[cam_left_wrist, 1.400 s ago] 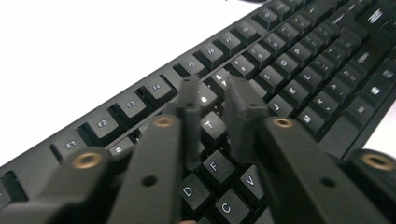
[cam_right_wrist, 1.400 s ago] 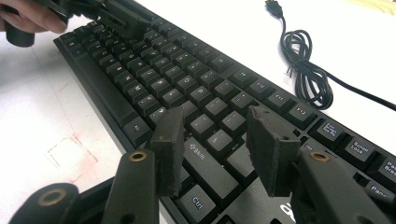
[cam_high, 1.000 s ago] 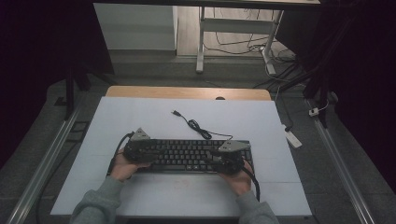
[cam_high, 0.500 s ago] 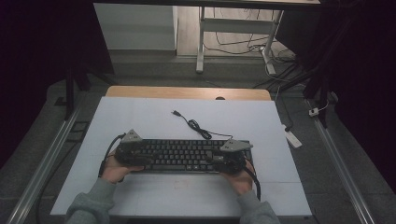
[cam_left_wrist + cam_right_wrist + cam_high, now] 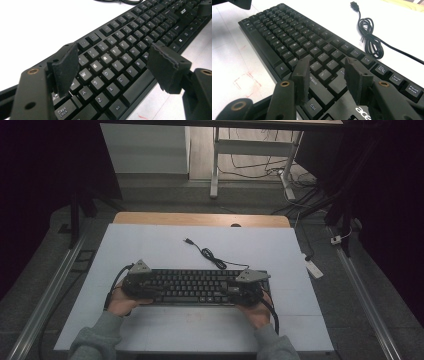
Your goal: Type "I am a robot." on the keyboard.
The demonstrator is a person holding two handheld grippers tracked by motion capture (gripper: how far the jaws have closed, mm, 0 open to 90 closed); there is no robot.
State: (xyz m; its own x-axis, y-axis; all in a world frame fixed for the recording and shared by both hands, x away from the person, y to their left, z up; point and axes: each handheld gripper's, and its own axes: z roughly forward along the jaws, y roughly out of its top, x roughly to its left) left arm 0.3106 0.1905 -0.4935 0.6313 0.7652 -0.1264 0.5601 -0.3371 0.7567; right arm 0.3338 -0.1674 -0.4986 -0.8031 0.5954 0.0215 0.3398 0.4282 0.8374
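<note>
A white worktop (image 5: 165, 245) takes up the middle of the high view, with a strip of bare wood along its far edge and a dark floor around it. On its near half a black keyboard (image 5: 195, 286) lies flat, its long side running across in front of the person, whose grey sleeves and hands come in from below. The keyboard's black cable (image 5: 210, 256) trails off its far edge in a loose coil and ends in a plug resting on the white surface, apart from the keyboard; in the right gripper view the same cable (image 5: 372, 40) lies just beyond the function-key row. The left hand-held gripper (image 5: 137, 282) sits at the keyboard's left end; in the left gripper view the left hand-held gripper (image 5: 112, 65) has its jaws spread wide above the letter keys, its pads clear of the keyboard (image 5: 130, 37). Its jaws have just been opening, and nothing is pinched between them. The right hand-held gripper (image 5: 246, 287) rests at the keyboard's right end; in the right gripper view the right hand-held gripper (image 5: 328, 75) stands with its jaws apart over the shift and control keys of the keyboard (image 5: 287, 32), the pads not pressing on anything, so it is open too.
</note>
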